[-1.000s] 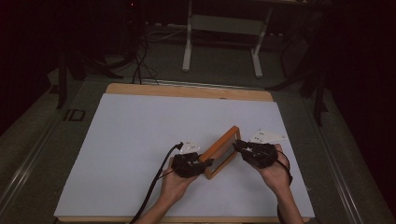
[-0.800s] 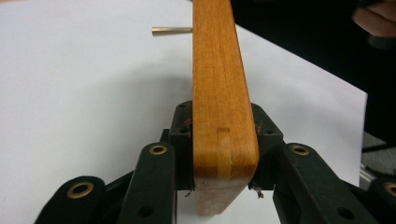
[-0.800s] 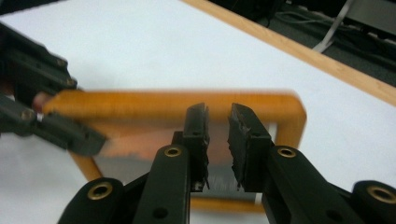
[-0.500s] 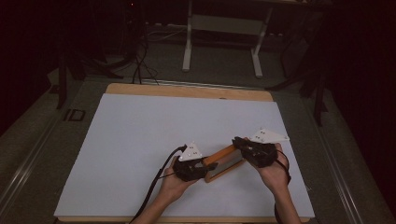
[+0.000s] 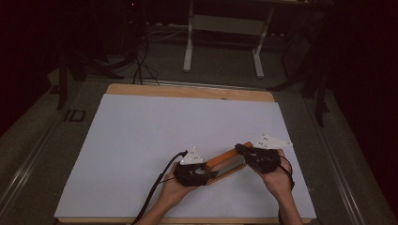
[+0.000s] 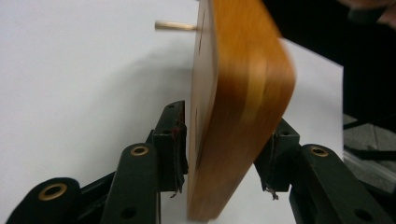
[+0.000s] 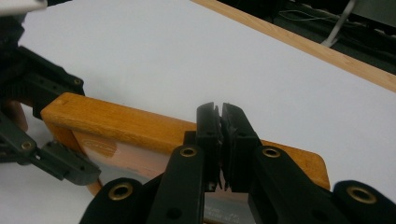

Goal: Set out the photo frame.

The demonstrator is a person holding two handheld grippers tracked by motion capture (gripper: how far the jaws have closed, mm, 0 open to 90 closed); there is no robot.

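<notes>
Both grippers, left (image 5: pixel 206 174) and right (image 5: pixel 241 149), clamp our wooden frame (image 5: pixel 225 162), pointing two o'clock, its far end blurred.

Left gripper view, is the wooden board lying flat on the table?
No, the wooden board stands on edge between the left gripper jaws, above the white table.

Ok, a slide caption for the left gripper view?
Left gripper straddling the edge of an upright wooden board, a dowel peg protruding, over the white table.
</notes>
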